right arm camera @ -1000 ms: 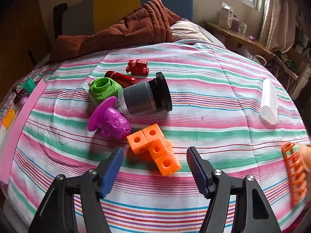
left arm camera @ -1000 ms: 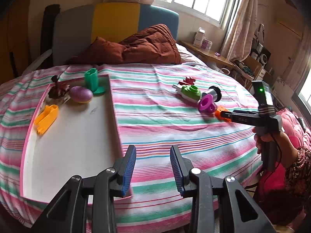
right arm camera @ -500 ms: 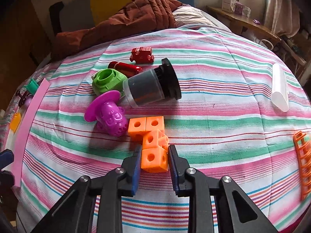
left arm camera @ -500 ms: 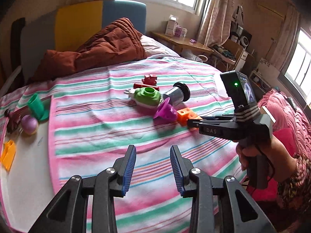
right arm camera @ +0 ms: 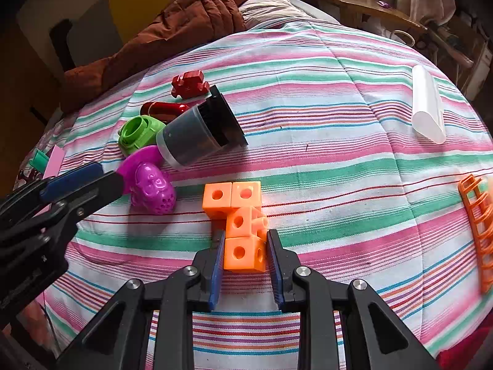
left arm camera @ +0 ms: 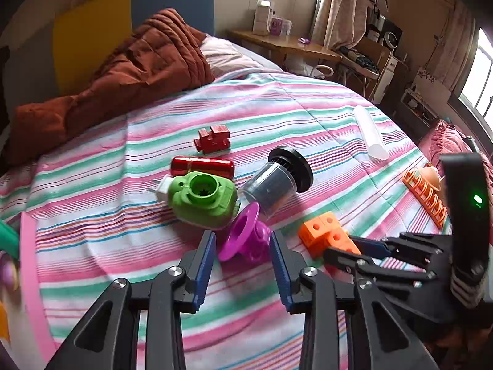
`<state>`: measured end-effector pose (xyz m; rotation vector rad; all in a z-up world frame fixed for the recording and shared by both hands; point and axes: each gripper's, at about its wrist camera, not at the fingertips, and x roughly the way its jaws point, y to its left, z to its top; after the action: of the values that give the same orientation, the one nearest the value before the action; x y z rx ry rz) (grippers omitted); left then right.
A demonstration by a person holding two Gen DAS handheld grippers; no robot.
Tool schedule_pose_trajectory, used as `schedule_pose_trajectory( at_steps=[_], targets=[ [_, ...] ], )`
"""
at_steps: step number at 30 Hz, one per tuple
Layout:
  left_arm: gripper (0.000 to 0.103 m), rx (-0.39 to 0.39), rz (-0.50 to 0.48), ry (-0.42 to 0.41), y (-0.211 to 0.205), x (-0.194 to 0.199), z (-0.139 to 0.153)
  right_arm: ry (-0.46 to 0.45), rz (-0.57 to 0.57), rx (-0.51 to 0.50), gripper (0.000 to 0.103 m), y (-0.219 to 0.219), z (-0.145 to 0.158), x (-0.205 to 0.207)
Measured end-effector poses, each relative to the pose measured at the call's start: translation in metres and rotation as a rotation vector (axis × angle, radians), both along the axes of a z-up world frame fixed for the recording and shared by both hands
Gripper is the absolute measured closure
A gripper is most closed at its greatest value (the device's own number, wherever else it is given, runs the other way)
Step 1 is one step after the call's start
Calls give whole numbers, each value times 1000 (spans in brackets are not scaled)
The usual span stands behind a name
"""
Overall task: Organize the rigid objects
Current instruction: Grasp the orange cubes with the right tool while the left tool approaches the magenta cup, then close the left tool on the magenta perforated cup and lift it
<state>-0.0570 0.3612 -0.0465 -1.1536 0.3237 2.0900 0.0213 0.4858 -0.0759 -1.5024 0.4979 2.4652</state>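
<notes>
Beside the purple toy (right arm camera: 152, 189), right gripper (right arm camera: 245, 254) pinches only the end cube of the orange blocks (right arm camera: 238, 212); the chain may swing, snap off. Left gripper (left arm camera: 242, 245) spread.

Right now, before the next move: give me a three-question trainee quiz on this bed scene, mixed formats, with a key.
1. True or false: the right gripper has its jaws shut on the orange cube block.
2. Multiple choice: which toy sits between the left gripper's open jaws? A) red capsule B) purple toy C) green toy
3. Fill in: the grey cylinder with the black cap lies on its ____.

Key: 1 true; 2 B; 3 side
</notes>
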Motion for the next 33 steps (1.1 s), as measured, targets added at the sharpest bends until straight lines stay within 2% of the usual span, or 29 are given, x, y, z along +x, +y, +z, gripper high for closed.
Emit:
schedule_pose_trajectory(
  at_steps=[5, 9, 11, 15, 17, 19, 22, 25, 27, 29, 33],
  targets=[
    [75, 21, -10, -70, 8, -12, -16, -2, -3, -25, 76, 4, 0, 0],
    [78, 73, 12, -121, -4, -14, -16, 2, -16, -49, 76, 7, 1, 2],
    [83, 103, 36, -155, -15, -16, -16, 3, -20, -60, 76, 8, 1, 4],
    [86, 192, 157, -278, -52, -27, -21, 3, -23, -68, 76, 10, 1, 5],
    [86, 189, 245, -303, -74, -35, -27, 4, -25, -66, 76, 10, 1, 5],
    [86, 196, 292, -315, -90, -42, -31, 3, -23, -60, 76, 8, 0, 4],
    [88, 200, 344, -310, -111, -48, -32, 4, -21, -53, 76, 8, 0, 4],
    [89, 216, 320, -294, -117, -45, -26, 5, -21, -51, 76, 8, 0, 5],
    [83, 221, 273, -270, -112, -33, -21, 5, -21, -51, 76, 8, 0, 6],
    [70, 202, 213, -227, -101, -15, -17, 6, -23, -51, 76, 8, 0, 6],
    [66, 114, 135, -135, -67, 13, -19, 4, -19, -44, 76, 8, -1, 5]
  ],
)
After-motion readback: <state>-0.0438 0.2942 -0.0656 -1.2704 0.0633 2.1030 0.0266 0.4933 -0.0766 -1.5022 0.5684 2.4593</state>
